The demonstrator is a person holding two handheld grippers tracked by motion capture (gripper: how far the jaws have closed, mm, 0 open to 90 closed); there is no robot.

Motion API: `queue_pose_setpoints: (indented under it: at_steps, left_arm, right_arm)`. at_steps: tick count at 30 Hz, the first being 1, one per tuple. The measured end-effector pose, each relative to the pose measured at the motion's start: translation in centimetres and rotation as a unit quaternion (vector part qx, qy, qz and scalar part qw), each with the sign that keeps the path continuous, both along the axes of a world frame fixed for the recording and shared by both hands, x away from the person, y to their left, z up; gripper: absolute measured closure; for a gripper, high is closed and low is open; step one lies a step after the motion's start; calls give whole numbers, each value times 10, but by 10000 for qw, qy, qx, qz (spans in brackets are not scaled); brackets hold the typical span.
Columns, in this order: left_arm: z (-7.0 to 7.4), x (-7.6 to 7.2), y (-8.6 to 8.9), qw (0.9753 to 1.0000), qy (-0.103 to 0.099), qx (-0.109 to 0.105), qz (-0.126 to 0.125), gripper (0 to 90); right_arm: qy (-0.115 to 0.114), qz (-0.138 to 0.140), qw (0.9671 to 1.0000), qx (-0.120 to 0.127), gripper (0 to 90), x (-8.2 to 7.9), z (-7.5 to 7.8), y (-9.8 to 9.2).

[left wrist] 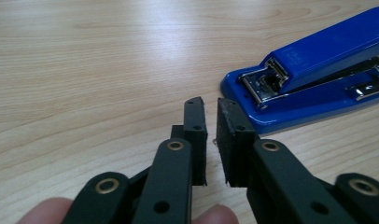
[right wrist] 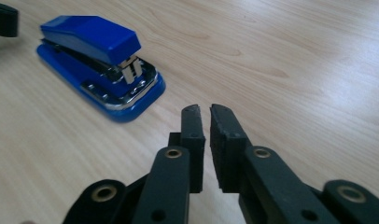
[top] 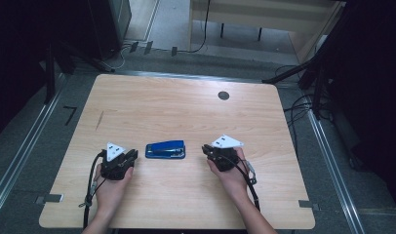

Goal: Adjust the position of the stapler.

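Nearest the high camera, two forearms come in from the bottom edge, each hand wrapped around a gripper on the wooden table (top: 186, 112).

At about 8 o'clock from the table's middle sits the left gripper (top: 133, 157), with its grey three-cornered plate on top and its cable trailing back toward 6 o'clock. In the left gripper view, the left gripper (left wrist: 211, 112) has its two black jaws drawn almost together, a thin slit of wood showing between them and nothing held. Fingertips (left wrist: 43, 210) of the holding hand show at the bottom edge of that view.

Next comes the blue stapler (top: 166, 149), lying flat on the table just below its centre, lengthwise between the two grippers and touching neither. In the left gripper view, the blue stapler (left wrist: 313, 74) lies at 2 o'clock from the jaw tips, just beside them, its metal end facing the gripper.

At about 4 o'clock from the table's middle is the right gripper (top: 206, 149), also bearing a grey plate. In the right gripper view, the right gripper (right wrist: 204, 109) likewise has its jaws nearly closed on nothing, and the blue stapler (right wrist: 96, 60) lies at 10 o'clock from the tips, near but apart.

A small dark round hole (top: 224, 95) marks the tabletop at 1 o'clock, well apart from everything.
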State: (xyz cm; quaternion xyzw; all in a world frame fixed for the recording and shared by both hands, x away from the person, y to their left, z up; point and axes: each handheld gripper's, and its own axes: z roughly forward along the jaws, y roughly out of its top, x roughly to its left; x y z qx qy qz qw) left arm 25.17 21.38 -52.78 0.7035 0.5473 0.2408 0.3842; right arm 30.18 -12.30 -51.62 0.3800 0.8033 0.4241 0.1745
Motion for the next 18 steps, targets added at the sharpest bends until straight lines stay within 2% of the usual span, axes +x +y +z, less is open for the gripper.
queue_pose_setpoints:
  at_steps: [4,8,12,15,18]
  left_arm:
    - [0,3,-2,9999,138,20,-70,898]
    - [-2,7,-6,9994,315,5,-167,900]
    - [-2,12,-10,9991,373,55,-205,900]
    - [-2,13,-9,9990,401,43,-173,900]
    - [-2,12,-9,9989,416,47,-196,900]
  right_arm:
    - [23,51,10000,-9,900,9,-1,9]
    - [195,182,9996,-36,900,24,-3,23]
    - [226,249,9994,32,900,33,-1,31]
    - [380,274,9989,2,900,42,-1,37]
    - [525,326,9980,-95,900,55,-8,46]
